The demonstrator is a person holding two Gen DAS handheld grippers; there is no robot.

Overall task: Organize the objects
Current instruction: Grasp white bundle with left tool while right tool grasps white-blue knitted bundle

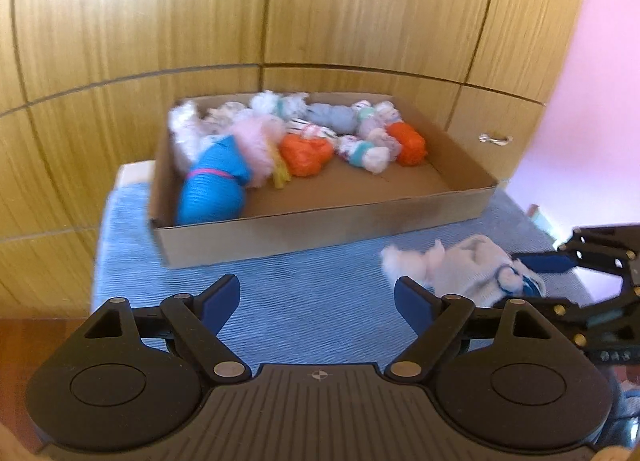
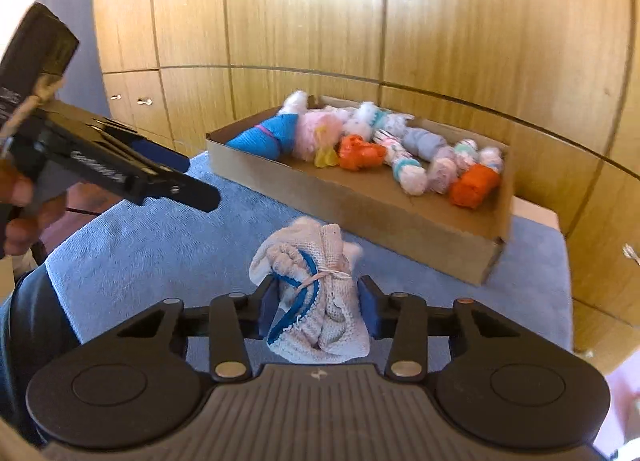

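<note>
- The right gripper (image 2: 318,311) has its fingers either side of a white knitted bundle (image 2: 316,301) tied with string, lying on the blue towel-covered tabletop (image 2: 140,245); whether they grip it, I cannot tell.
- Left gripper (image 1: 318,301) hovers wide, holding nothing.
- Risk: soft cloth may slip during lifting, or snag the cardboard box (image 1: 320,225) wall.

A shallow brown cardboard box (image 2: 400,217) sits at the back of the blue towel-covered surface (image 2: 160,245), against the wooden panelled cabinets (image 2: 304,21). Inside it, many small rolled cloth bundles (image 2: 408,173) lie along its far side. In front of the box, a white knitted bundle tied with string (image 2: 316,301) lies on the surface, between the fingers (image 2: 370,311) of the right hand-held gripper (image 2: 318,311).
</note>
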